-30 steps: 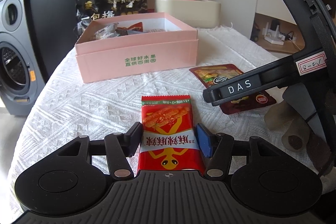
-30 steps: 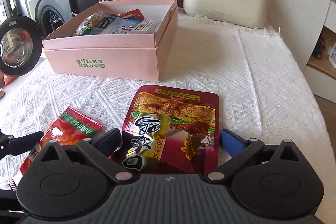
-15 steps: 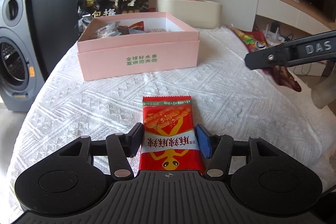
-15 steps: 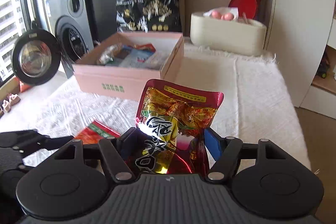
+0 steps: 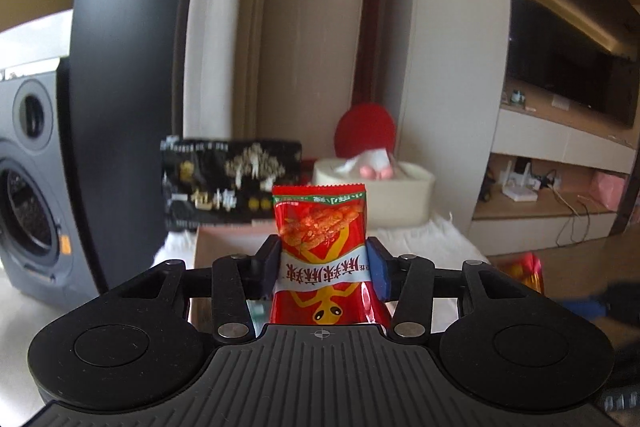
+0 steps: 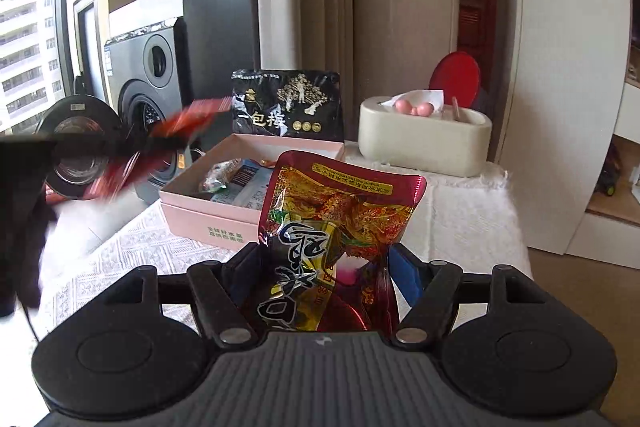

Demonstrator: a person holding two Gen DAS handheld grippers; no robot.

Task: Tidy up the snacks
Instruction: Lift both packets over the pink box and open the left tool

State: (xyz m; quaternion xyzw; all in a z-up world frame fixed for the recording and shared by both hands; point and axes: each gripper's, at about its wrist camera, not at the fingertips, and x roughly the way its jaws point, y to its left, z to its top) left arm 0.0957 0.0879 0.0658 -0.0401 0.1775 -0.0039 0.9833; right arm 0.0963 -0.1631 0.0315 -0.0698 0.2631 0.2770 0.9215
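Note:
My left gripper (image 5: pixel 323 269) is shut on a small red snack packet (image 5: pixel 323 247) and holds it upright in the air near the pink box (image 5: pixel 224 239). My right gripper (image 6: pixel 328 275) is shut on a dark red foil snack pouch (image 6: pixel 340 227), lifted above the white tablecloth (image 6: pixel 460 227). The open pink box (image 6: pixel 224 203) lies ahead of it and holds several snack packets. The left gripper with its red packet shows blurred in the right wrist view (image 6: pixel 120 151), left of the box. The dark red pouch shows at the right in the left wrist view (image 5: pixel 526 271).
A black snack bag (image 6: pixel 286 109) stands behind the box. A cream tissue holder (image 6: pixel 424 141) with pink balls sits at the back right, a red disc (image 6: pixel 456 77) behind it. A washing machine (image 6: pixel 148 83) stands left of the table. The table's right edge drops to the floor.
Both grippers have lifted their packets off the table. The left gripper rose sharply and moved toward the box; the right gripper rose higher with the pouch.

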